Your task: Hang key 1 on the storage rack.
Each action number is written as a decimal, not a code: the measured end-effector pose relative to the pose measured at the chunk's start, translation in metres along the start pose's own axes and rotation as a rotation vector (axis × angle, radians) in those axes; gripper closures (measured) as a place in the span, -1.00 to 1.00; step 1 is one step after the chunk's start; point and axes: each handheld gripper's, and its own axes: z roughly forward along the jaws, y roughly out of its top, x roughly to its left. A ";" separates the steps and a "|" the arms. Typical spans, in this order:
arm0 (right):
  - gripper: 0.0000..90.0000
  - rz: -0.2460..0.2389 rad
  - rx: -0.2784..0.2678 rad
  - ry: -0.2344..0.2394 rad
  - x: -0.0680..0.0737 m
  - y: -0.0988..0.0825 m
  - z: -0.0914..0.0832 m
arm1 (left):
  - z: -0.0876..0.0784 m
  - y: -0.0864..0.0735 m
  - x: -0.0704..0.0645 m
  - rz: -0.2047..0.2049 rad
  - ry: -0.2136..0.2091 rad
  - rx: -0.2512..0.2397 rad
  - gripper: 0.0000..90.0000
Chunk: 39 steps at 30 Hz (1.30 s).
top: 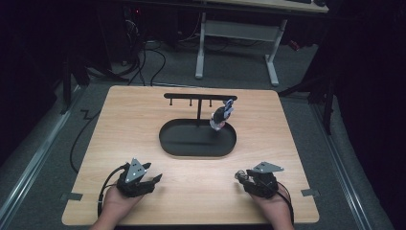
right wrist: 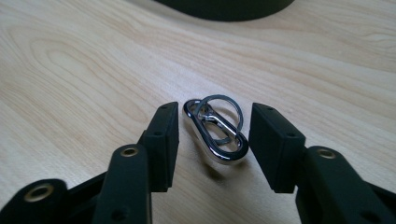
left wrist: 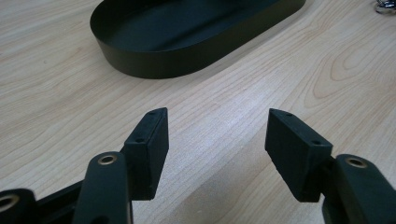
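Carabiner clip (right wrist: 215,134) with a thin key ring threaded through it lies flat on the wooden surface (top: 143,115), near the front edge and toward the right corner. In the right gripper view it rests between the two black jaws of the right tool (right wrist: 212,140), but the pads are not pressing on it; a gap shows on each side, so the right tool is released and the clip is not held. In the high view the clip (top: 239,175) sits just beside the tip of the right tool (top: 249,179).

Left tool (left wrist: 217,140) has its jaws spread apart over bare wood, with nothing between them, near the front left part of the surface.

Farther back, at the middle of the surface, stands a black oval tray (top: 167,139) with a T-shaped hook rack (top: 198,97) rising from it. One keychain charm (top: 221,116) already hangs at the right end of the rack.

I judge that the work is partly done: one item hangs, while the clip must yet be gripped, lifted and hung on a free hook.
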 end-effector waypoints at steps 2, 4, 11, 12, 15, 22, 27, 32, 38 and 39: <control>0.43 -0.009 0.017 -0.008 0.001 -0.002 0.003 | 0.000 0.000 0.001 -0.002 0.000 -0.002 -0.10; 0.48 0.012 0.025 0.003 -0.001 -0.003 0.003 | -0.001 0.000 0.001 -0.005 0.000 -0.003 -0.10; 0.50 0.076 0.009 0.012 -0.010 -0.009 -0.007 | -0.003 0.000 0.000 -0.004 -0.003 -0.008 -0.10; 0.50 0.081 0.007 0.011 -0.011 -0.010 -0.008 | -0.002 0.000 0.000 -0.002 -0.001 -0.007 -0.10; 0.48 0.111 0.007 0.010 -0.017 -0.013 -0.011 | -0.001 -0.001 0.000 -0.005 -0.001 -0.005 -0.10; 0.09 0.143 0.005 0.004 -0.025 -0.015 -0.013 | -0.002 -0.001 -0.001 -0.009 0.001 -0.006 -0.10; -0.12 0.134 0.051 0.014 -0.024 -0.013 -0.008 | -0.005 -0.001 0.001 -0.020 -0.009 -0.019 -0.10; -0.15 0.089 0.121 0.004 -0.019 -0.008 -0.010 | -0.001 -0.003 0.003 -0.033 -0.024 -0.010 -0.10; -0.10 -0.009 0.244 -0.008 -0.012 0.000 -0.017 | -0.003 -0.001 0.001 -0.025 -0.025 -0.015 -0.10; -0.08 -0.034 0.274 -0.004 -0.011 0.003 -0.018 | -0.002 -0.001 0.002 -0.024 -0.025 -0.013 -0.10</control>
